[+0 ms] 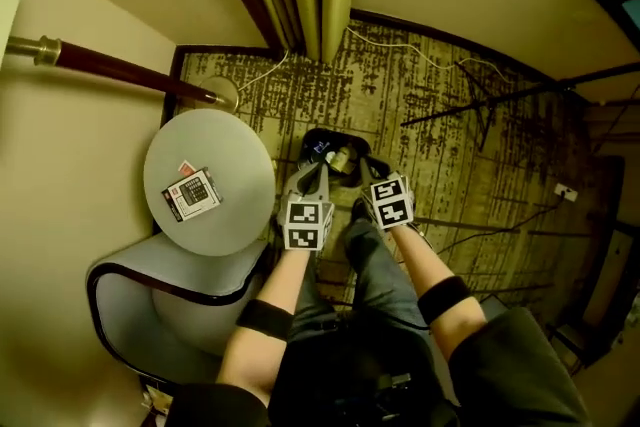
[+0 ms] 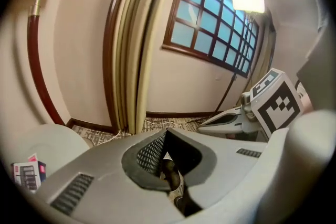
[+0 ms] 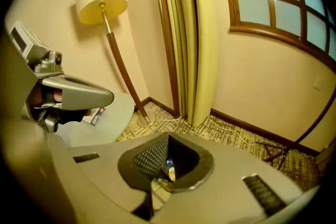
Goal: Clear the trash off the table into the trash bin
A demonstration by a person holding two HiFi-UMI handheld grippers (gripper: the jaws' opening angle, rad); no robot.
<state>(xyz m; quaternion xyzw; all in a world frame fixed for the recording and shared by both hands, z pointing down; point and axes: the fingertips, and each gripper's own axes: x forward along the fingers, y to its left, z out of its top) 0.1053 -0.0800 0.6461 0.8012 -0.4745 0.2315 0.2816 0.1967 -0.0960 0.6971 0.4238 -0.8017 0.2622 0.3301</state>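
Round tabletop point(image 1: 222, 143) lying left of trash bin point(image 1: 325, 147), close beside it. Both tools hovering just over bin: left tool point(image 1: 314, 171) and right tool point(image 1: 352, 165) each pinched fully together, gripping nothing. Small printed box point(image 1: 192, 193) resting flat on tabletop, well left of bin, squarish, long axis unclear. Left tool sitting nearer, likely one reaching next

Pale-grey table point(image 1: 240, 165) — carpet point(image 1: 450, 115) mottled olive and black.

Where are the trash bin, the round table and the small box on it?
trash bin point(image 1: 316, 137), head view, on its dark rim.
round table point(image 1: 235, 170), head view, on the bare top.
small box point(image 1: 192, 194), head view, on its printed face.
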